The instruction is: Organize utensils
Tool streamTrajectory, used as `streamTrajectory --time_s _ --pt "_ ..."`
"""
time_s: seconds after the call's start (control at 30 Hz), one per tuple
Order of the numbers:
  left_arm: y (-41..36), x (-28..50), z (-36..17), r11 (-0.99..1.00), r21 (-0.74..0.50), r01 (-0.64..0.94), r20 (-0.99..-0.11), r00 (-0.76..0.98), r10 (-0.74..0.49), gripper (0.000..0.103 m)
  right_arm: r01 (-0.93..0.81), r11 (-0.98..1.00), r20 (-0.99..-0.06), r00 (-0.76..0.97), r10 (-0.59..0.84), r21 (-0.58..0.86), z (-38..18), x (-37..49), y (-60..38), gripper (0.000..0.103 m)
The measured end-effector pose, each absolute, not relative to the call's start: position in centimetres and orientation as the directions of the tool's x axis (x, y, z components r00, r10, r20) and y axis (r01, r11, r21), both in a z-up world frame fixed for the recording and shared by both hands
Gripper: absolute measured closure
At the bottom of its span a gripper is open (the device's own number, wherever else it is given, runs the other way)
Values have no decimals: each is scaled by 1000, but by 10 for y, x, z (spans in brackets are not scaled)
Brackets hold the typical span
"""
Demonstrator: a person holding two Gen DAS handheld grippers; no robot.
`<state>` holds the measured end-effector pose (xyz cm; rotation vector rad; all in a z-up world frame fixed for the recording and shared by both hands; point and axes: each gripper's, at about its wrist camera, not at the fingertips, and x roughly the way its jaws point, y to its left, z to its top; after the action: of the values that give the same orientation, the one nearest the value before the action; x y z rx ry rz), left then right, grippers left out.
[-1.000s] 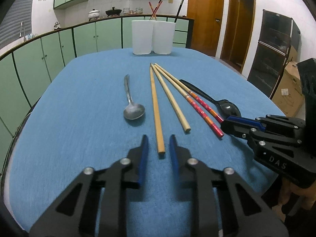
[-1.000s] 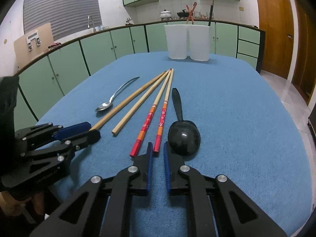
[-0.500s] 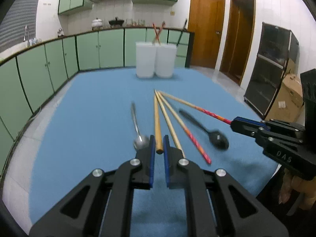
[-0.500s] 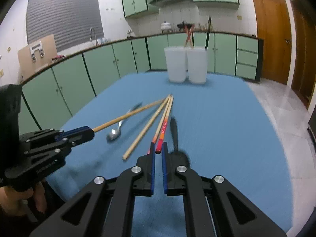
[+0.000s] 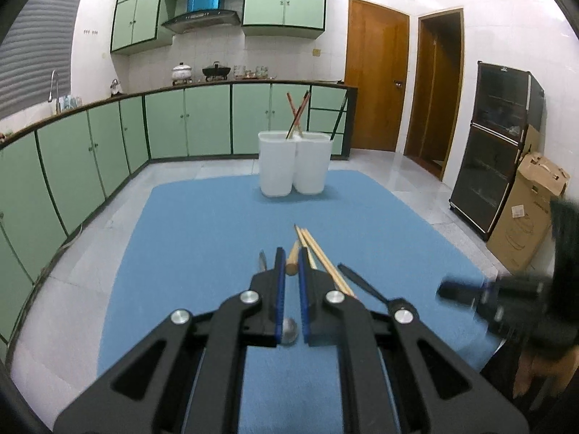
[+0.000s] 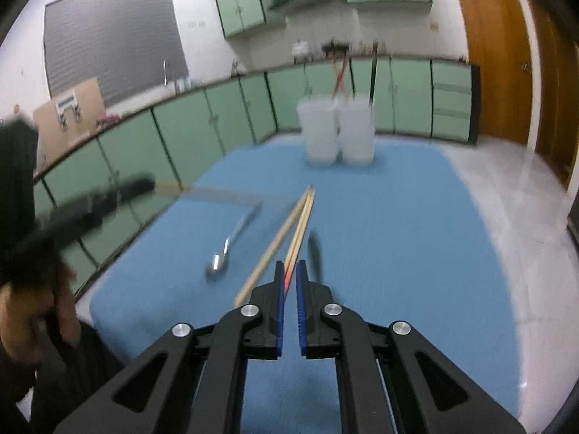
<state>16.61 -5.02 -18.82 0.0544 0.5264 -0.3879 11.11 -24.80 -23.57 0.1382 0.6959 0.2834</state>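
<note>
My left gripper [image 5: 291, 257] is shut on the end of a plain wooden chopstick [image 5: 291, 267], raised above the blue table [image 5: 202, 253]. In the right wrist view that gripper [image 6: 108, 195] is a blur at the left, and its chopstick [image 6: 220, 195] sticks out to the right. My right gripper [image 6: 288, 271] is shut on a red-patterned chopstick [image 6: 286, 279]. Below lie a metal spoon [image 6: 224, 253], another plain chopstick [image 6: 269, 253] and a black spoon [image 6: 315, 253]. Two white containers [image 5: 277, 166] [image 5: 313, 164] stand at the far edge, with red chopsticks [image 5: 297, 115] in the left one.
Green cabinets [image 5: 90, 152] run along the left and back walls. A cardboard box [image 5: 524, 213] and a dark cabinet [image 5: 495, 144] stand at the right. A person's hand [image 6: 32, 307] holds the left gripper's handle. Tiled floor surrounds the table.
Both grippers closed on a chopstick end each and lifted it off the table. The left one rose more. The spoons and two other chopsticks stayed put.
</note>
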Motion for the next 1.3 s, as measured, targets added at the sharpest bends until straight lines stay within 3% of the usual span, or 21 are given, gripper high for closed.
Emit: streamTrajectory --time_s 0.27,0.43,0.8,1.17,1.23,1.3 --pt "-42 161 -205 931 -86 356 -527 776 -345 97 -236 959 -691 667 279 159 -286 108 -228 95" --pt "-40 162 -206 931 -85 356 -527 777 -345 97 -248 959 -690 671 272 138 -291 105 -224 90" --pt "-41 163 -207 932 -76 354 -530 777 -338 97 -210 968 -678 693 247 137 -291 115 -232 93" --pt "-43 167 -211 933 -77 352 -543 770 -335 97 -224 966 -652 716 251 126 -295 120 -221 89" --pt "-43 169 -211 934 -78 350 -544 770 -334 97 -225 967 -651 718 249 122 -295 120 -221 89" --pt "-43 169 -210 934 -79 348 -540 773 -334 97 -226 966 -658 710 251 124 -292 120 -222 96"
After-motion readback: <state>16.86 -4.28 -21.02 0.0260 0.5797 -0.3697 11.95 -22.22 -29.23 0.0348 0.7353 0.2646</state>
